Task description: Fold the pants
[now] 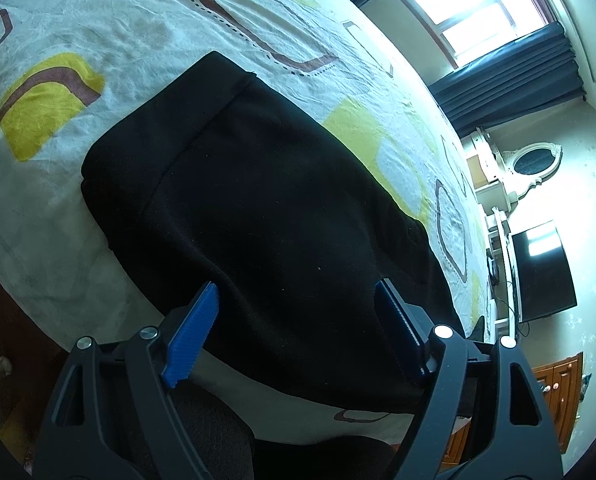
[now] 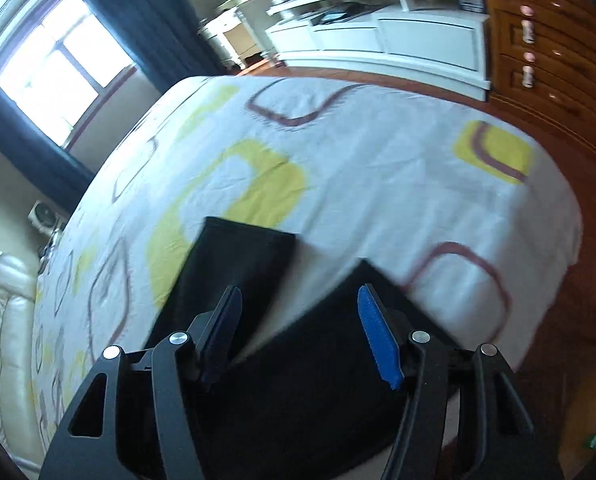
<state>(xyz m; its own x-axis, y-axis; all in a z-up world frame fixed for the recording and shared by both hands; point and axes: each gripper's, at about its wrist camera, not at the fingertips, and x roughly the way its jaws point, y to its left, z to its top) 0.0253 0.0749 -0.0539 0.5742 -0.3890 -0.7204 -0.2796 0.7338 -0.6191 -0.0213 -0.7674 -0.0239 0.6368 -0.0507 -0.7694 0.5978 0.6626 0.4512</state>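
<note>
Black pants (image 1: 265,208) lie flat on a bed with a white, yellow and brown patterned sheet (image 1: 109,40). In the left wrist view the waistband end (image 1: 165,120) points away to the upper left. My left gripper (image 1: 298,292) is open just above the near part of the pants, holding nothing. In the right wrist view the two legs (image 2: 241,256) spread apart, with sheet between them. My right gripper (image 2: 300,300) is open above the pants, holding nothing.
The bed sheet (image 2: 378,168) stretches beyond the pants. A window with dark curtains (image 1: 510,80), a white cabinet (image 2: 386,40), a wooden dresser (image 2: 550,48) and a dark screen (image 1: 542,268) stand around the bed. A padded headboard (image 2: 1,320) is at the left.
</note>
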